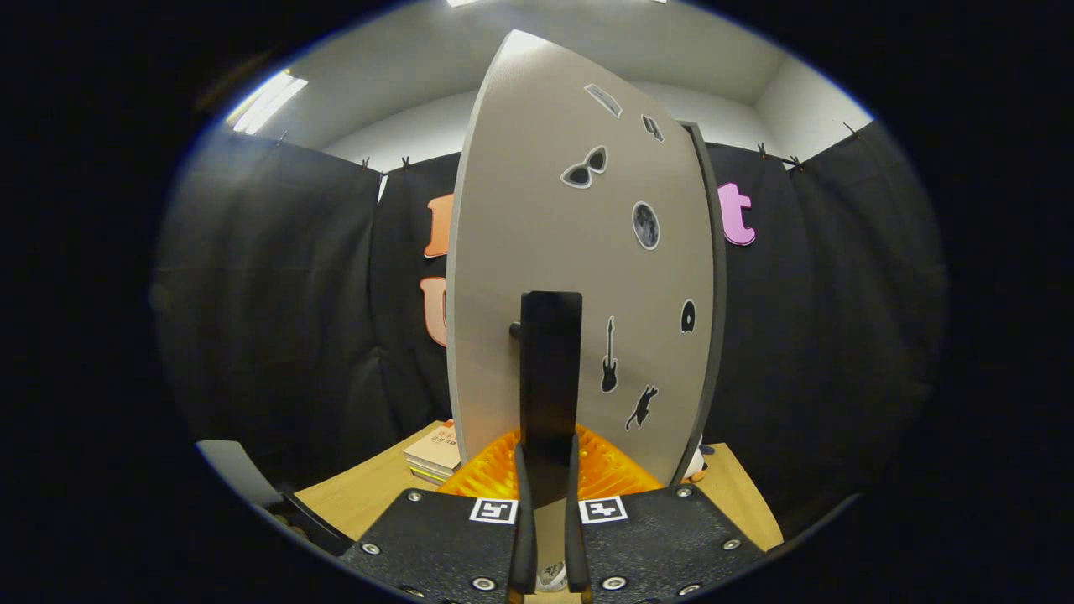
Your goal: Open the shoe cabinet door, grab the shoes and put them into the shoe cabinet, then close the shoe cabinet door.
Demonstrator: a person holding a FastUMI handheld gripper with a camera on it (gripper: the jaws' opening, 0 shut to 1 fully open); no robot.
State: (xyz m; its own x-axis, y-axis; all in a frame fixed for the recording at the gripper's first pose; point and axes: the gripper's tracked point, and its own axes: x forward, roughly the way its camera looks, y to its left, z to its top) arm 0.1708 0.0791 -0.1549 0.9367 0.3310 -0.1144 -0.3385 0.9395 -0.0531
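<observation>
The grey shoe cabinet door (537, 235), dotted with small stickers, stands upright right in front of me. It is swung at an angle, with its free edge to the left and the dark cabinet frame (713, 277) along its right side. A tall black handle (550, 361) sticks out from the door's lower middle. My gripper (550, 457) is shut on the lower end of that handle, one finger on each side. A small white and orange thing (695, 466) peeks out past the door's bottom right corner; I cannot tell what it is.
The cabinet stands on a wooden table (369, 495). A short stack of books (434, 457) lies to the left of the door's foot. A grey chair back (239, 478) rises at the table's near left corner. Black cloth walls close the booth.
</observation>
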